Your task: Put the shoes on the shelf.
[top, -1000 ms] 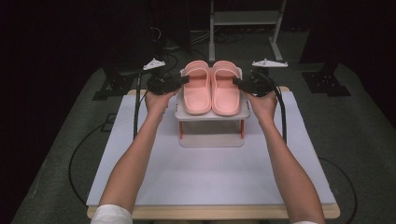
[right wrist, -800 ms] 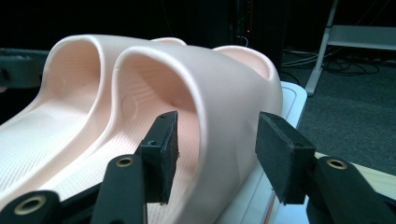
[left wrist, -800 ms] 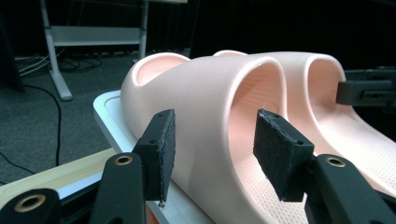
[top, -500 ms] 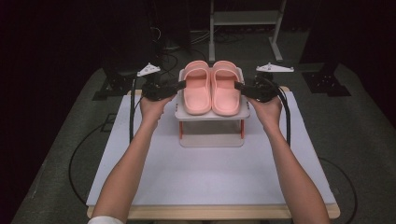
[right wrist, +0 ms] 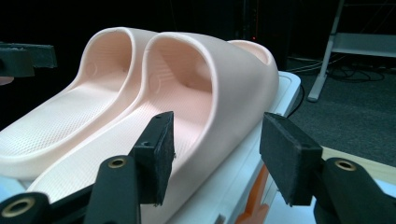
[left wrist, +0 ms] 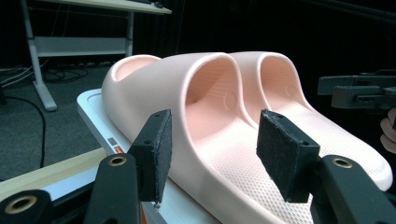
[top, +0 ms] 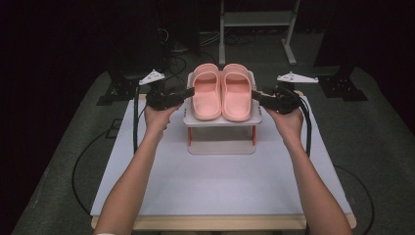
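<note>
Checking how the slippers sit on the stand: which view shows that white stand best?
The high view: the whole white stand shows, top shelf, orange legs and base, with the pink slippers on it. Each gripper view catches just a strip of its shelf edge beside a slipper.

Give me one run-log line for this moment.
left gripper: jaws opening, beside left slipper | right gripper: jaws opening, beside right slipper | slippers on rack

Each slipper's side wall (left wrist: 154,107) stood between its gripper's fingers (left wrist: 156,154), blocking any push inward; bare table (top: 215,181) lay open behind both hands.
</note>
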A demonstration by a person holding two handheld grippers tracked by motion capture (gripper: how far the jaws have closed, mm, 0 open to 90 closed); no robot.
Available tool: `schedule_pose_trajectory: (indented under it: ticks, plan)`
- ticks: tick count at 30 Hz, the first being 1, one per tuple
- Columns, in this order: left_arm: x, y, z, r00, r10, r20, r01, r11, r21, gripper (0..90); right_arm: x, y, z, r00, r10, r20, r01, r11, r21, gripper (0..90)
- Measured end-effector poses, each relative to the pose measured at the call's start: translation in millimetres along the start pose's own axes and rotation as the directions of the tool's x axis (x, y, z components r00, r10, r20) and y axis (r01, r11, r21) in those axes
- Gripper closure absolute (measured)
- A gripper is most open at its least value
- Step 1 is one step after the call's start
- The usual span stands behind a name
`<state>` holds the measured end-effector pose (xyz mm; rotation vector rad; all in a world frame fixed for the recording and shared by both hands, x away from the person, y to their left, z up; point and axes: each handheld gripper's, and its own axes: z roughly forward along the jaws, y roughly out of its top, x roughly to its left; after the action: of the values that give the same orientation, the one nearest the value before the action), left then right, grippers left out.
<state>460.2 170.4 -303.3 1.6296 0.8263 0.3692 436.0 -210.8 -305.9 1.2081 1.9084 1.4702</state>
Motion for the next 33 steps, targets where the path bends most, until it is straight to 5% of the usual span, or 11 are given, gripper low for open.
schedule_pose_trajectory:
  ticks: [33]
  plan:
    - [-32.7, -40.8, -47.3, 0.9983, 0.055, 0.020, -0.055, 0.9984, -0.014, 41.9, 9.1, -40.7, -47.0, 0.9982, -0.043, -0.041, 0.043, 0.999, -0.007, 38.6]
